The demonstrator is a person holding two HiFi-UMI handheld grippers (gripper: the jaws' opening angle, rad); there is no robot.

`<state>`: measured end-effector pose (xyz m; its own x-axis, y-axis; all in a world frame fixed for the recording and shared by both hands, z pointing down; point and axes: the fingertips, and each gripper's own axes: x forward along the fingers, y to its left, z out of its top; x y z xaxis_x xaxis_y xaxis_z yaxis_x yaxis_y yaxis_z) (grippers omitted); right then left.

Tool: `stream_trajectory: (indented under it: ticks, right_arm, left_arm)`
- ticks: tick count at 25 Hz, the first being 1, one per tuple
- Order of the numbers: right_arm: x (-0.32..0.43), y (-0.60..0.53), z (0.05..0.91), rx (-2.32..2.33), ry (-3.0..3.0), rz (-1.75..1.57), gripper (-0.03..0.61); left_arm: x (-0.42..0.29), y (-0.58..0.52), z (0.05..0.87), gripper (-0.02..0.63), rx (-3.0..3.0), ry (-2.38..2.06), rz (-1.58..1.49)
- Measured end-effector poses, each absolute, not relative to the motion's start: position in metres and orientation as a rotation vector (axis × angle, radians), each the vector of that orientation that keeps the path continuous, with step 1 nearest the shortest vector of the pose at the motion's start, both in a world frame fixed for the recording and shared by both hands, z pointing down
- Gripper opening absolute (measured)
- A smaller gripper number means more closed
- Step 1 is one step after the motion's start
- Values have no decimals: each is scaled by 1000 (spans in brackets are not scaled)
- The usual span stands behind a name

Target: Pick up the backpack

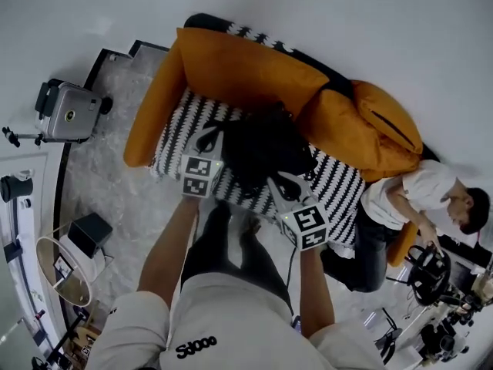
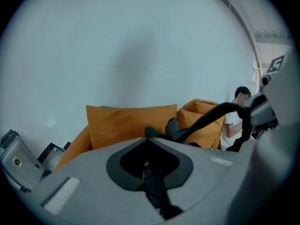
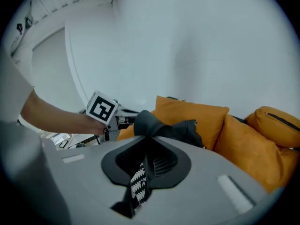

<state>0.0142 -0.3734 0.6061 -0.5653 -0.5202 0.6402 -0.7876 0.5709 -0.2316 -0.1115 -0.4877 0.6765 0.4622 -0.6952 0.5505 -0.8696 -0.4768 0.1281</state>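
Left claw [image 2: 149, 165] is shut tight on a narrow black webbing strap [image 2: 154, 191], which passes between the jaws and hangs out below them. The right claw [image 3: 143, 168] is also closed. It pinches a strap with a white pattern [image 3: 137, 184], and bunched black fabric rises just beyond its jaws. Both straps belong to the black backpack [image 1: 266, 149]. In the head view the backpack sits between the two claws, over the black-and-white striped seat [image 1: 176, 133] of the orange sofa [image 1: 231, 72].

The grasp looks done, since each claw has a strap and neither is empty. In the left gripper view a padded shoulder strap [image 2: 206, 118] runs taut from the bag towards the other gripper, so the bag's weight seems to hang at least partly from the claws. In the right gripper view the bag's top stands level with the orange back cushion [image 3: 197, 118], which points to a lift under way. No view shows whether the bottom of the bag is clear of the seat. What appears to remain is to bring the backpack fully off the sofa and hold it steady.
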Motion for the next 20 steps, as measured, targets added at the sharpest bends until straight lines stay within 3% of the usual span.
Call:
stream_trajectory:
  ticks: [20]
  right_arm:
    - [101, -315, 475, 1125, -2546, 630, 32]
  left_arm:
    - [-5, -409, 548, 14, 2531, -1315, 541]
